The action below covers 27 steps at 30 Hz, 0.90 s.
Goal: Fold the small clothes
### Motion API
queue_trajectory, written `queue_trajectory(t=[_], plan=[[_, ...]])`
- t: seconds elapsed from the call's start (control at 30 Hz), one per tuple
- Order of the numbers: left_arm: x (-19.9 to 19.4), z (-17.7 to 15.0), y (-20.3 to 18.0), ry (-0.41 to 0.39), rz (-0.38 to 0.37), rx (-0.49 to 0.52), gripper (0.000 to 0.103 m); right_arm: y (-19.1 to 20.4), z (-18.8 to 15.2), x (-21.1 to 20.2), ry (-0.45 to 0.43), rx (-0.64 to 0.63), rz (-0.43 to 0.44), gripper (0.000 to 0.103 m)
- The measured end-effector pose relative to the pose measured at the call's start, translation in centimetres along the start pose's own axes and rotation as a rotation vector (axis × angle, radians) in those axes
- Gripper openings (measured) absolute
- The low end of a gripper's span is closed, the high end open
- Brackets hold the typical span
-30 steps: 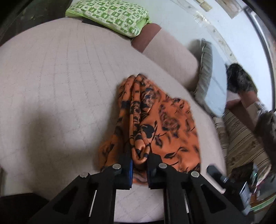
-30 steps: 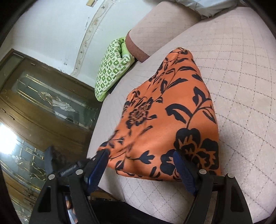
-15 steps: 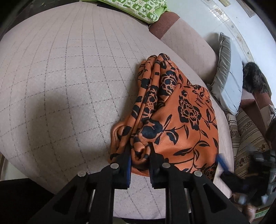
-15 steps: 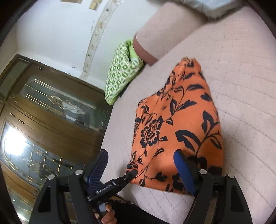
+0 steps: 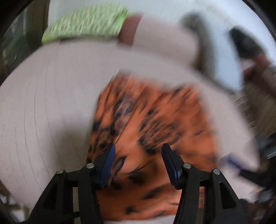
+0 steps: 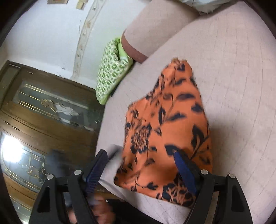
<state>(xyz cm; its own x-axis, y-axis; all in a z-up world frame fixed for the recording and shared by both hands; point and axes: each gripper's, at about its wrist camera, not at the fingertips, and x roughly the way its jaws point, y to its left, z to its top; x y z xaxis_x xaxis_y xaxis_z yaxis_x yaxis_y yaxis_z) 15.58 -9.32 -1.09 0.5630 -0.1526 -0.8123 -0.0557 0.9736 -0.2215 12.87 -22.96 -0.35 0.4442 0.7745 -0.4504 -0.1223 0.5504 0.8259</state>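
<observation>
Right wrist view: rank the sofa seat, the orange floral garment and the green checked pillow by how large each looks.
1. sofa seat
2. orange floral garment
3. green checked pillow

The pillow lies farther from the camera, so its true size against the garment is unsure.

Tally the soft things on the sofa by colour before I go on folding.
Orange with black flowers: 1, the folded garment
Green checked: 1, the cushion
Pale grey-blue: 1, the pillow, partly out of view
Total: 3
</observation>
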Motion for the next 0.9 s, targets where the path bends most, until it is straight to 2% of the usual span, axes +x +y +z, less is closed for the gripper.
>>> queue_trajectory(t=[0.07,0.1,0.17,0.27,0.33,0.43,0.5,0.57,0.6,0.63,0.67,0.77,0.83,0.87,0.9], plan=[[0.2,-0.5,0.2,-0.04,0.008,0.013,0.058,-2.3,0.7,2.2,0.092,0.064,0.04,0.085],[0.2,-0.4,0.0,-0.036,0.008,0.031,0.058,-3.8,0.8,3.0,0.118,0.108,0.021,0.085],[0.1,-0.6,0.2,-0.042,-0.001,0.047,0.059,-4.1,1.2,2.4,0.095,0.134,0.06,0.084],[0.1,-0.6,0.5,-0.042,-0.02,0.034,0.059,-2.2,1.4,-0.3,0.043,0.025,-0.018,0.084],[0.1,-0.7,0.7,-0.044,-0.015,0.042,0.059,-3.1,1.2,-1.7,0.019,0.044,-0.054,0.085],[0.4,-0.5,0.4,-0.043,-0.008,0.045,0.059,-6.8,0.0,-0.5,0.097,0.187,-0.095,0.086],[0.2,-0.5,0.3,-0.045,-0.015,0.042,0.059,-7.1,-1.0,0.6,0.147,0.186,-0.079,0.086],[0.1,-0.6,0.3,-0.052,-0.012,0.05,0.059,-5.4,-1.2,0.9,0.164,0.119,-0.103,0.064],[0.1,-0.7,0.4,-0.055,-0.012,0.054,0.059,-4.9,-1.2,0.7,0.156,0.108,-0.125,0.042],[0.1,-0.7,0.5,-0.056,-0.013,0.054,0.059,-4.4,-1.0,0.5,0.151,0.092,-0.131,0.037],[0.0,-0.8,0.4,-0.058,-0.013,0.054,0.059,-4.1,-1.0,0.3,0.154,0.069,-0.154,0.036],[0.1,-1.0,0.1,-0.055,-0.003,0.064,0.061,-6.3,-1.9,1.7,0.191,0.117,-0.213,0.035],[0.0,-1.2,-0.1,-0.061,0.008,0.075,0.061,-7.1,-1.8,1.2,0.195,0.171,-0.167,0.039],[-0.1,-1.3,-0.1,-0.066,0.011,0.077,0.061,-6.4,-1.5,1.0,0.196,0.154,-0.171,0.044],[-0.1,-1.3,-0.1,-0.066,0.009,0.076,0.061,-5.6,-1.1,0.7,0.192,0.137,-0.17,0.06]])
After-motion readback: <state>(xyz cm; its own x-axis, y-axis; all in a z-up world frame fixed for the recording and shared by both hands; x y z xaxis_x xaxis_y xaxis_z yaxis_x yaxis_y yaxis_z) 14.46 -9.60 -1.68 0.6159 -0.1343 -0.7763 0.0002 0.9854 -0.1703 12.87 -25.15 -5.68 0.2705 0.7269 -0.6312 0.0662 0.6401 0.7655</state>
